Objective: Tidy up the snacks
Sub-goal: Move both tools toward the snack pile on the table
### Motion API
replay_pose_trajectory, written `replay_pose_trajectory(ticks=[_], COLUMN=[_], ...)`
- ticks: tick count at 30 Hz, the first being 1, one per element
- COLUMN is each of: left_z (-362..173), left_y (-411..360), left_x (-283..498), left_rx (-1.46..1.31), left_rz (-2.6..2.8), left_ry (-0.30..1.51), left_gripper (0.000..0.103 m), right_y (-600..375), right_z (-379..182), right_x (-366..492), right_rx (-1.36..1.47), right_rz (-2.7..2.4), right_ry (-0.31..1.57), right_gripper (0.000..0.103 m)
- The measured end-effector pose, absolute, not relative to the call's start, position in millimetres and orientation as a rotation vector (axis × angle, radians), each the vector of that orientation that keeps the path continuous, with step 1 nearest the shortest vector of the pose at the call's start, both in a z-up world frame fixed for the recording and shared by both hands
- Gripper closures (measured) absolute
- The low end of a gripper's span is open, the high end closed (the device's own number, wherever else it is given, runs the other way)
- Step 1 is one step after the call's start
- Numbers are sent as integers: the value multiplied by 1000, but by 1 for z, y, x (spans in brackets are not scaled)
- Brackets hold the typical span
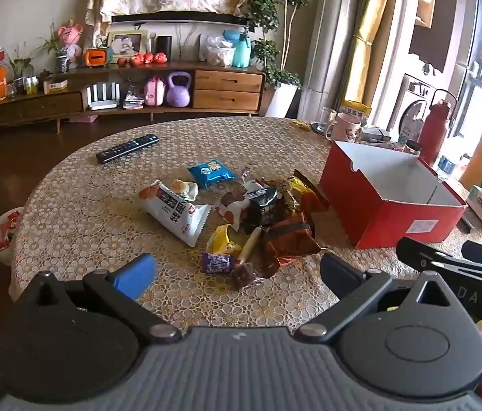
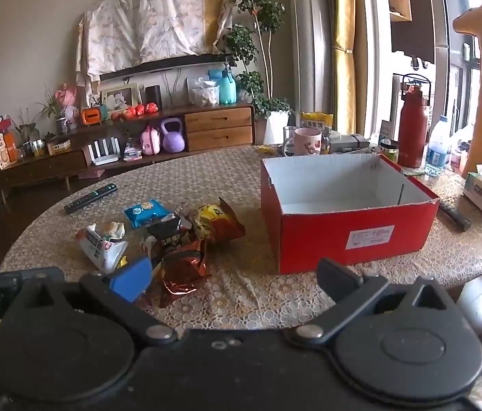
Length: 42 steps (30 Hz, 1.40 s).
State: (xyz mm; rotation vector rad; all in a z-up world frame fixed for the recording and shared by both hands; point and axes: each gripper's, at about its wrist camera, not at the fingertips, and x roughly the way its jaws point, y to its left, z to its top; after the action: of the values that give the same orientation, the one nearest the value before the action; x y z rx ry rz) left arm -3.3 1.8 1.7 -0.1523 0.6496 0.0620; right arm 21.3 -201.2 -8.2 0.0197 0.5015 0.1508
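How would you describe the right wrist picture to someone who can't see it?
An empty red box sits on a round table, right of a loose pile of snack packets. The right gripper hovers open in front, holding nothing.

Round lace-covered table with snack packets, red box, remote, mug.

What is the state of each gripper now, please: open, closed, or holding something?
Left gripper: open, holding nothing, above the snack pile.
Right gripper: open, holding nothing, near the red box.
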Motion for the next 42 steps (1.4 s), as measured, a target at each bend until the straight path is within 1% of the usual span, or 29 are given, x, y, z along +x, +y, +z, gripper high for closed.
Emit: replay_pose_trajectory(ticks=[8, 19, 26, 27, 36, 42], left_z=[7, 7, 8, 8, 7, 5], left_y=[2, 9, 5, 8, 2, 13], left_x=[-16, -13, -12, -12, 12, 39], left_rx=[-148, -149, -133, -208, -84, -113], left_rz=[71, 59, 50, 31, 70, 86], left_ry=[629, 630, 584, 604, 596, 619], left_gripper=[0, 0, 0, 0, 0, 0], right_y=[-198, -188, -187, -187, -190, -191], right_z=[-4, 0, -1, -2, -5, -5], right_x=[13, 7, 8, 9, 30, 52], right_rx=[16, -3, -24, -27, -29, -61], right_rz=[163, 170, 162, 162, 172, 191], right_ry=[481, 484, 486, 485, 487, 481], right_gripper=[0, 0, 0, 0, 0, 0])
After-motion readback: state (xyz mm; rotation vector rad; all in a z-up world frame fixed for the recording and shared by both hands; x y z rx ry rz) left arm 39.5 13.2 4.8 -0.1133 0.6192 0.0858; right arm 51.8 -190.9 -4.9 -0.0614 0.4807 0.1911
